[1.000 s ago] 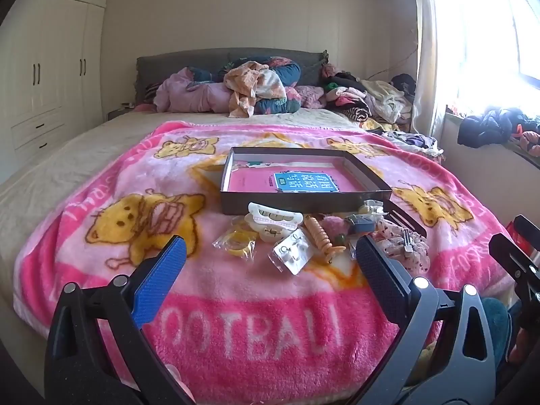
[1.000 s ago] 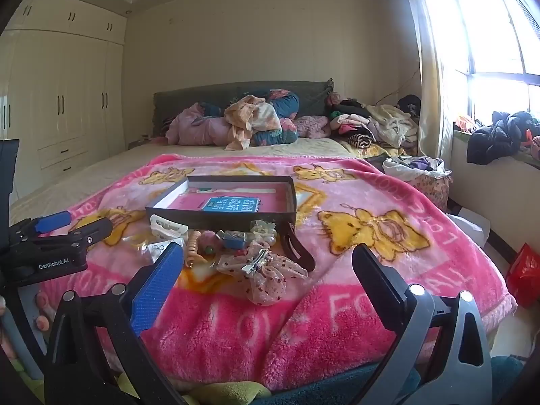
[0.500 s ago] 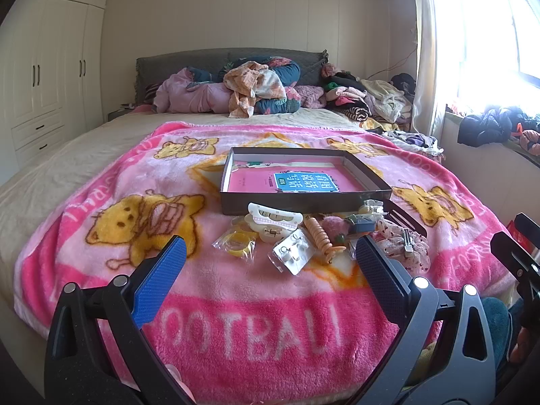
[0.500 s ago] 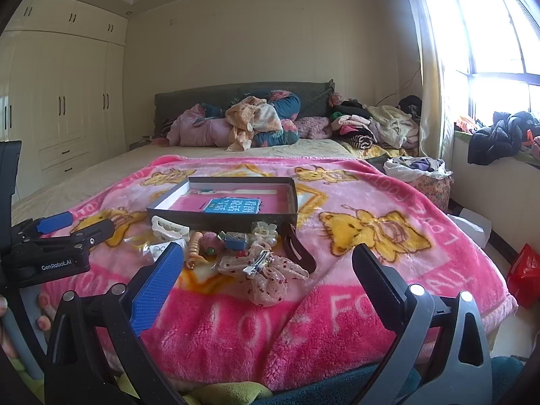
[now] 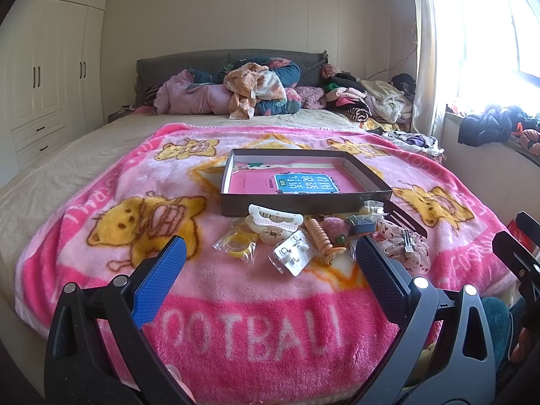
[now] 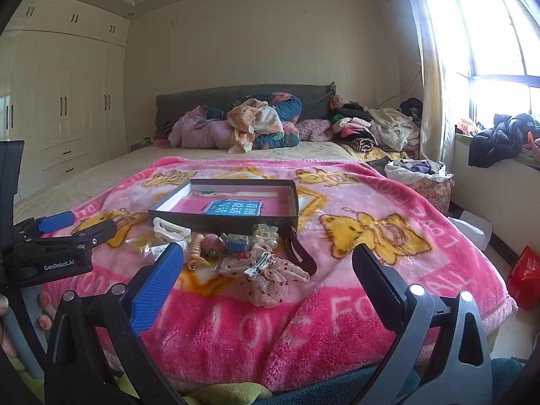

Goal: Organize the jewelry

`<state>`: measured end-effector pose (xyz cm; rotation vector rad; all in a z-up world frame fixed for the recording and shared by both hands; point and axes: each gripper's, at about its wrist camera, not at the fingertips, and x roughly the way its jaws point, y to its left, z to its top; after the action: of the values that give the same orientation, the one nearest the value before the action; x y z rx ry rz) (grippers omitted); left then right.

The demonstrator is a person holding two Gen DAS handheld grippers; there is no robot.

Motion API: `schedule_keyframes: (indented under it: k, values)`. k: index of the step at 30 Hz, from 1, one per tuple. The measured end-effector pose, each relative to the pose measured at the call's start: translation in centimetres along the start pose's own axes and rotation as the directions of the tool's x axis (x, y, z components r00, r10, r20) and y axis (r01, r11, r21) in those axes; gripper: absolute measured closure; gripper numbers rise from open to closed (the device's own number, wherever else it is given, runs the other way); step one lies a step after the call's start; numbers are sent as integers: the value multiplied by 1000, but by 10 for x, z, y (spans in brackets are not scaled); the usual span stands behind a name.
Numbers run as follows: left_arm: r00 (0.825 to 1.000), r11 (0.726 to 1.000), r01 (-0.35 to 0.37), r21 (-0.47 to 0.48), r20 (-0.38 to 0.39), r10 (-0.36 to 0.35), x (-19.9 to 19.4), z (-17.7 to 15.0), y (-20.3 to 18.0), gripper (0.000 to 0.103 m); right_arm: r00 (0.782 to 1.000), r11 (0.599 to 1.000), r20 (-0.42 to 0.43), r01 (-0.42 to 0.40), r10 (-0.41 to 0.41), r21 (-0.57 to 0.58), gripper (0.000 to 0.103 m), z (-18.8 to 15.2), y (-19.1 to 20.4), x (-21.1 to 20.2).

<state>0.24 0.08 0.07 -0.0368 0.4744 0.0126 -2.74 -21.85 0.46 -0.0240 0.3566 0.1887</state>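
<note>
Left claw point(image 5: 270, 263): fingers apart, empty. Right claw point(image 6: 268, 270): same. Jewelry heap point(image 5: 320, 236): just ahead of both on the blanket point(image 5: 101, 175), fronting box point(image 5: 303, 202), likely staged for sorting inside.

The left gripper point(image 5: 270, 253) hangs over the pink blanket point(image 5: 236, 303), jaws wide apart and empty. Ahead lies a heap of trinkets — a white clip point(image 5: 275, 221), 2 small bags point(image 5: 263, 249), an orange coil point(image 5: 320, 238), a spotted bow point(image 5: 403, 248) — just before a dark tray point(image 5: 303, 204) holding a pink book point(image 5: 297, 182).
</note>
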Motion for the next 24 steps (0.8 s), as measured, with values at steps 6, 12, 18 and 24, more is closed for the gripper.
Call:
schedule_keyframes:
  k: [6, 12, 18, 24]
  values:
    - [1000, 1000, 0, 0, 2, 0, 0, 0, 0, 11, 1000, 1000, 2, 0, 0, 0, 6, 0, 0, 0]
    - [1000, 1000, 0, 2, 1, 0, 0, -1, 0, 11, 1000, 1000, 2, -1, 1, 0, 6, 0, 0, -1]
    - [1000, 1000, 0, 3, 1, 0, 0, 0, 0, 11, 1000, 1000, 3, 1, -1, 1, 6, 0, 0, -1]
    - [1000, 1000, -2, 3, 1, 2, 0, 0, 0, 11, 1000, 1000, 2, -1, 1, 1, 6, 2, 0, -1]
